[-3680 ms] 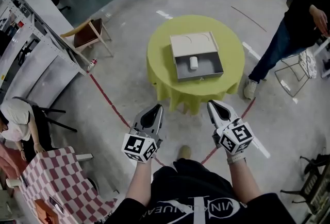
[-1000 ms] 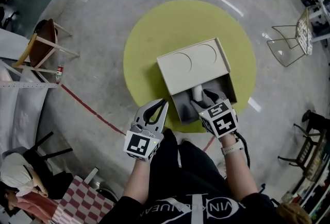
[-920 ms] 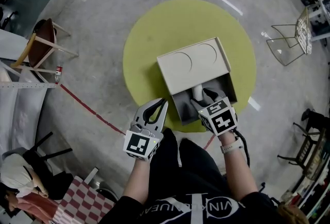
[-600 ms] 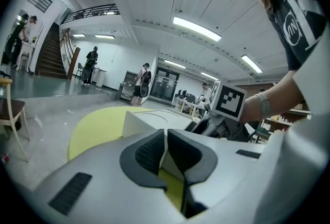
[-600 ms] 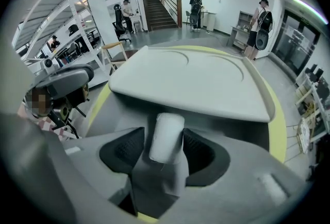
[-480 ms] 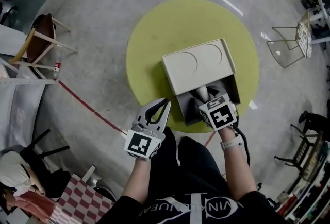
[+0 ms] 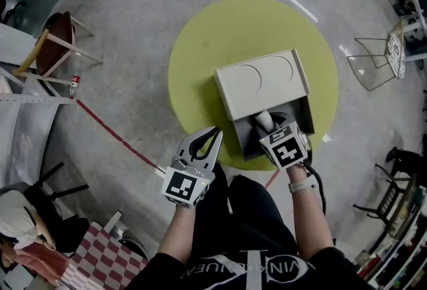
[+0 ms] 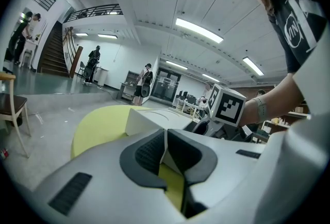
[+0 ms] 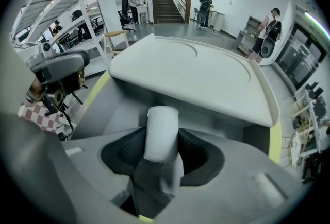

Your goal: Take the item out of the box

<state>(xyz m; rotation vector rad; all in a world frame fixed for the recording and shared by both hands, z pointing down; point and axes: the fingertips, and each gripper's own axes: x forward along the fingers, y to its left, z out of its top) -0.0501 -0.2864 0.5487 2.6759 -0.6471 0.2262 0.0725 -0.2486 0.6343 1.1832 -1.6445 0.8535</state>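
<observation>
Now reaching steeply down with right tool [image 9: 162,144] into the pulled-out grey drawer [image 7: 301,114] of the beige box [image 7: 261,82], having just been closing the jaws and pressing the pads on both sides of the white item [image 9: 161,122], probably to secure it before lifting. Seeing nothing else in the drawer; judging the item not yet out, low between the drawer walls. Holding left tool [image 7: 213,133] back above the near rim of the yellow bench [image 7: 200,49], jaws together on nothing, likely just to stay clear of the reach.

One box [image 7: 263,82], one white item [image 7: 263,120] and one yellow round table [image 7: 207,49].
</observation>
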